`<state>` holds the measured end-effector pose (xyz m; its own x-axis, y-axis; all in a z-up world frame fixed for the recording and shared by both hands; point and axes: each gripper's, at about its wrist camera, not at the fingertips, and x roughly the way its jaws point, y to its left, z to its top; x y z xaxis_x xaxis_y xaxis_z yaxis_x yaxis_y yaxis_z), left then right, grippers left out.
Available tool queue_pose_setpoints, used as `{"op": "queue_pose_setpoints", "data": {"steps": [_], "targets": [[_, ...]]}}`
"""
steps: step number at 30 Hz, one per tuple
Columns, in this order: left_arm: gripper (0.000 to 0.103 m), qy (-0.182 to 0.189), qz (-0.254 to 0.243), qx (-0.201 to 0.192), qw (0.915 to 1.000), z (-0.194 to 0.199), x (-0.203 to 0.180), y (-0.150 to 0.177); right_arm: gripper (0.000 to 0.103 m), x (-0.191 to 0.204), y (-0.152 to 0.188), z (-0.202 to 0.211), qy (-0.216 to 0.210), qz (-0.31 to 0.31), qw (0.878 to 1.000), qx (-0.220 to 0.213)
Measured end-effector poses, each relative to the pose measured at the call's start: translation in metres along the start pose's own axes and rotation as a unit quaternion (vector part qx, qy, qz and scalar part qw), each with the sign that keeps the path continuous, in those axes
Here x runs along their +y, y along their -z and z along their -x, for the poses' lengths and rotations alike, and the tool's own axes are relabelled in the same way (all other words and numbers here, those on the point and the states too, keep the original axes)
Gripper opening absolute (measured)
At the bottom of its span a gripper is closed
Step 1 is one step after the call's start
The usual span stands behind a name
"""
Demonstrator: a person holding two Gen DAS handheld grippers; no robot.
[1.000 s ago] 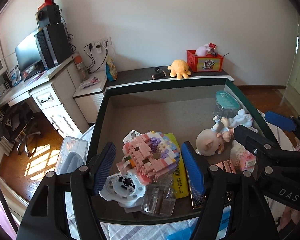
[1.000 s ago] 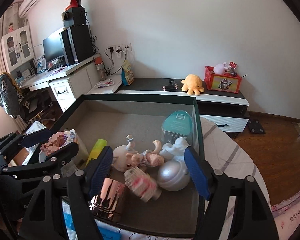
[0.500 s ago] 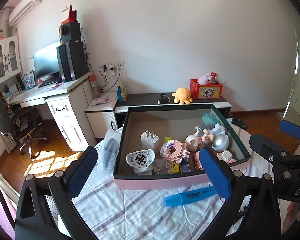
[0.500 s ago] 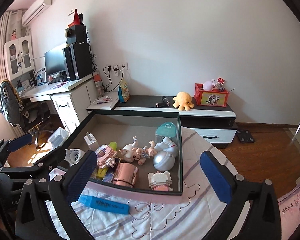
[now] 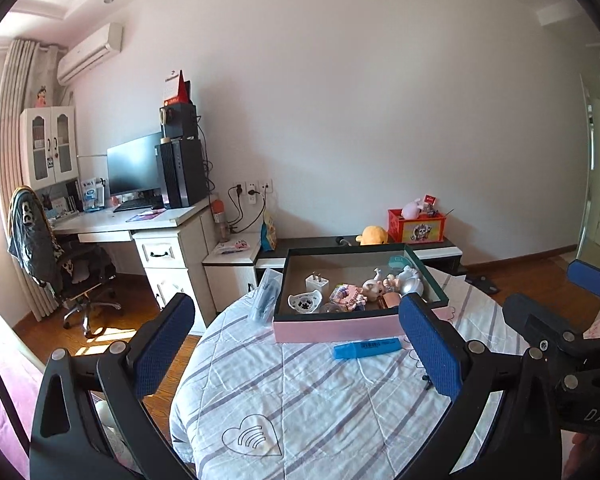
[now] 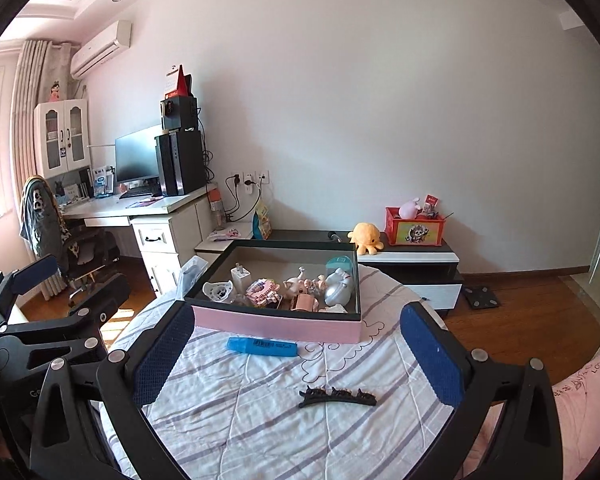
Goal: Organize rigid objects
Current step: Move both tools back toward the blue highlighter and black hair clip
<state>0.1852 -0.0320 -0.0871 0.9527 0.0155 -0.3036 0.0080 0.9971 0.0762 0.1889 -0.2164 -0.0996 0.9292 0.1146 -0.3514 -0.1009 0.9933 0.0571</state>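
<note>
Pink-walled box (image 6: 276, 326) crammed with small, perhaps plastic, toys; both grippers wide open, empty.

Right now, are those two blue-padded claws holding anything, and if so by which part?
Nothing is held. The left gripper and the right gripper both stand wide open, empty, above the bed. The blue highlighter lies untouched before the pink box.

Home bedroom-study: quilted bed (image 6: 260, 412) under the grippers, computer desk (image 6: 148, 206) ahead-left, wall air conditioner (image 6: 100, 50), plush octopus (image 6: 365, 237) on low cabinet.
</note>
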Motion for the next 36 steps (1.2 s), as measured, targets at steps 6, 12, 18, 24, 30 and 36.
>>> {"op": "queue_pose_setpoints", "data": {"steps": [6, 12, 18, 24, 30, 36], "targets": [[0.103, 0.009, 0.014, -0.027, 0.9995, 0.047, 0.0, 0.0, 0.103, 0.01, 0.007, 0.051, 0.003, 0.006, 0.999, -0.032], [0.103, 0.013, 0.002, -0.055, 0.9984, 0.08, -0.004, -0.008, 0.103, 0.009, 0.009, 0.09, 0.013, 0.01, 0.998, -0.061], [0.103, 0.015, 0.004, -0.062, 0.998, 0.087, -0.006, -0.009, 0.103, 0.008, 0.005, 0.107, 0.019, 0.009, 0.997, -0.08], [0.103, 0.021, 0.0, -0.044, 0.9988, 0.071, -0.011, -0.002, 0.103, 0.008, 0.009, 0.099, 0.023, 0.014, 0.997, -0.07], [0.103, 0.028, -0.013, -0.014, 0.9994, 0.042, -0.023, 0.008, 0.103, -0.001, 0.017, 0.079, 0.028, 0.01, 0.998, -0.048], [0.103, 0.023, -0.024, 0.04, 0.9986, -0.003, -0.032, 0.03, 0.103, -0.02, 0.033, 0.044, 0.037, -0.003, 0.999, -0.007]]}}
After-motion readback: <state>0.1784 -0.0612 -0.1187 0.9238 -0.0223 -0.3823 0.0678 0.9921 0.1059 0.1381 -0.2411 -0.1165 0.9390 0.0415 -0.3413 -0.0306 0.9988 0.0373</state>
